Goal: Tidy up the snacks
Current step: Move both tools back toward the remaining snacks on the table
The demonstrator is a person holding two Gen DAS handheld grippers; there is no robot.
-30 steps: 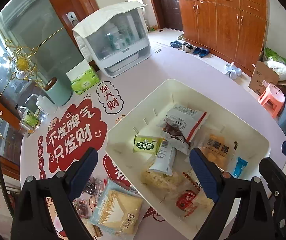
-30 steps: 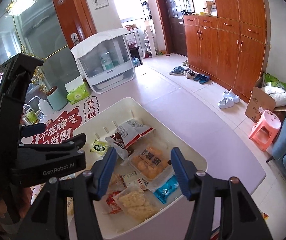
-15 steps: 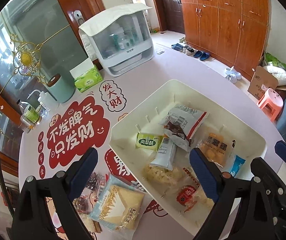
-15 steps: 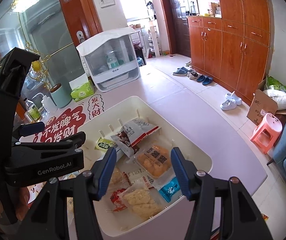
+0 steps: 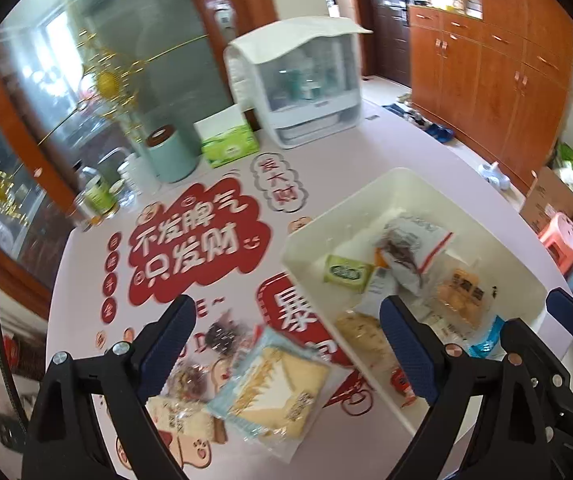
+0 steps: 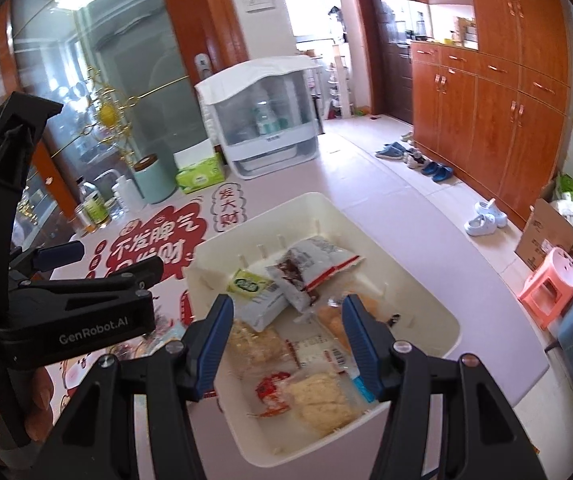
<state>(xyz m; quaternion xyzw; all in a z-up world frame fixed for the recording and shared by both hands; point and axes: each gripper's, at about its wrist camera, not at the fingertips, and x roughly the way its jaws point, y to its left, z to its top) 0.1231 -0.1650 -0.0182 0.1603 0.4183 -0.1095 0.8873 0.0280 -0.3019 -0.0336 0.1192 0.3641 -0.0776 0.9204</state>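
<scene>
The left tongs (image 5: 286, 340) gape wide and grip nothing above the tabletop (image 5: 366, 152); between their fingers, just ahead and below, lies a sandwich packet in a blue-edged wrapper (image 5: 274, 390), with a few smaller snack packets (image 5: 190, 384) under the left-hand finger. To their right, partly behind the right-hand finger, stands the white bin (image 5: 366, 196) with a green packet (image 5: 346, 273) and a red-and-white pouch (image 5: 410, 244) among the snacks inside. The right tongs (image 6: 286, 340) hang over the same white bin (image 6: 286, 208), also open and empty, with a pale cracker packet (image 6: 318, 400) just below and between their fingers.
</scene>
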